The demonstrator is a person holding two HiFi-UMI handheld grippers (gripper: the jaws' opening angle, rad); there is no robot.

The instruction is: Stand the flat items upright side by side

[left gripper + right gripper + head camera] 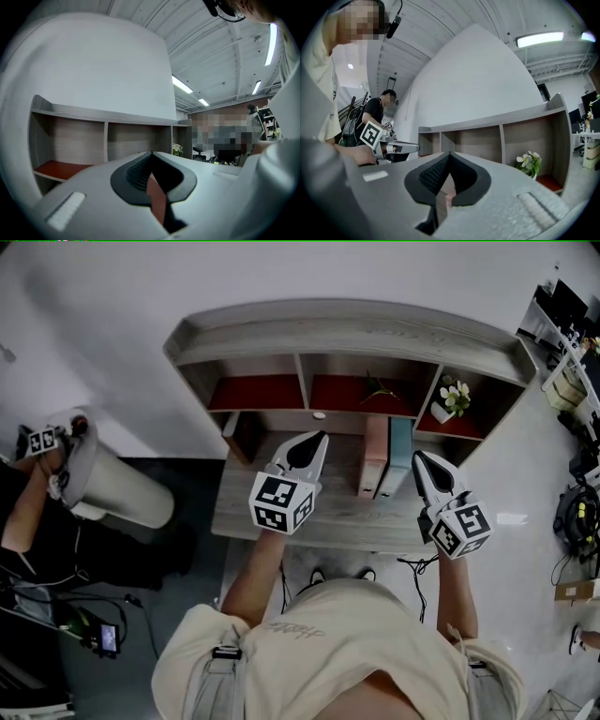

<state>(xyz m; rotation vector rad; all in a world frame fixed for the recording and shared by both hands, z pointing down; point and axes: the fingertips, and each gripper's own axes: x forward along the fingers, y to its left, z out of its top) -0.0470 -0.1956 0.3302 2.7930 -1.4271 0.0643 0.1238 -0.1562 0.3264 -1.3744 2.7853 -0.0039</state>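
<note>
Long ceiling lights (546, 38) are glowing bright in both gripper views and are lighting the white wall (93, 65) evenly. Every picture is bending strongly towards its edges, and the gripper views' corners are fading to black. The near foreground is blurring there; soft shadow is filling the shelf (356, 329) compartments.

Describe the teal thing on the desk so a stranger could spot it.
Find the grey wooden desk with the three-cubby shelf unit along its back. In front of the divider between the middle and right cubbies, two flat items stand upright side by side; the teal item is the right-hand one, beside its pink neighbour.
</note>
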